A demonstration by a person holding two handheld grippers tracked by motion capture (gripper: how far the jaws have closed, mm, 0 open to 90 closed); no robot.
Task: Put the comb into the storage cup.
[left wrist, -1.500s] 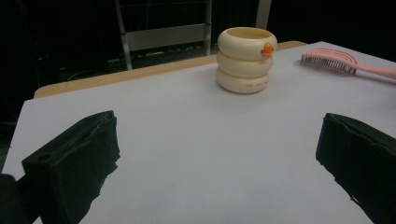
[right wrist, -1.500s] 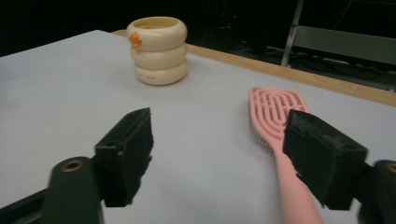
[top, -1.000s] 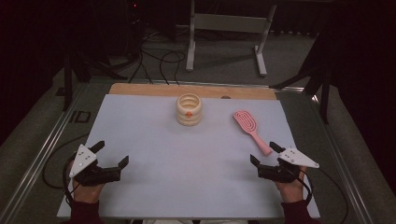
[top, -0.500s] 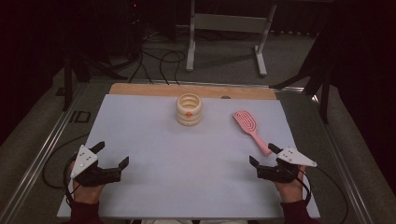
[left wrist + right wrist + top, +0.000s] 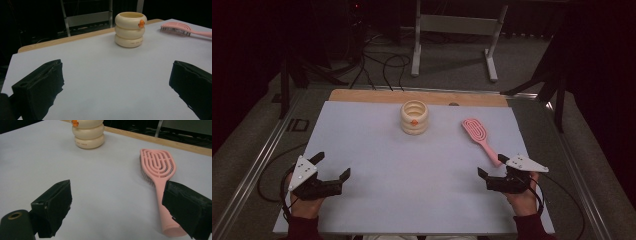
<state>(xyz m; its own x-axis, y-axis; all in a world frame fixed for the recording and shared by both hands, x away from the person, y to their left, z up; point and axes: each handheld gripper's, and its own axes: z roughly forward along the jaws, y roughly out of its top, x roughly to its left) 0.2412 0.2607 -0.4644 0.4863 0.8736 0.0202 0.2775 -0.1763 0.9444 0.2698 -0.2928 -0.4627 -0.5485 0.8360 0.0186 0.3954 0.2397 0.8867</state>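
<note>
Both grippers rest low at the near edge of the table (image 5: 362,150), jaws spread wide and holding nothing. The right gripper (image 5: 493,179) sits just beside the handle end of the pink hairbrush (image 5: 480,138), probably lined up to take it, while the left gripper (image 5: 332,175) faces the cream cup (image 5: 414,117), well apart from it.

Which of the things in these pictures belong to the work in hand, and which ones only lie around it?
Belonging to the work:
- pink hairbrush, lying flat with its handle end beside the right gripper
- cream ringed cup, upright at the far middle
- left gripper, open and holding nothing

Only lying about:
- white table cover
- metal stand and cables on the floor behind
</note>
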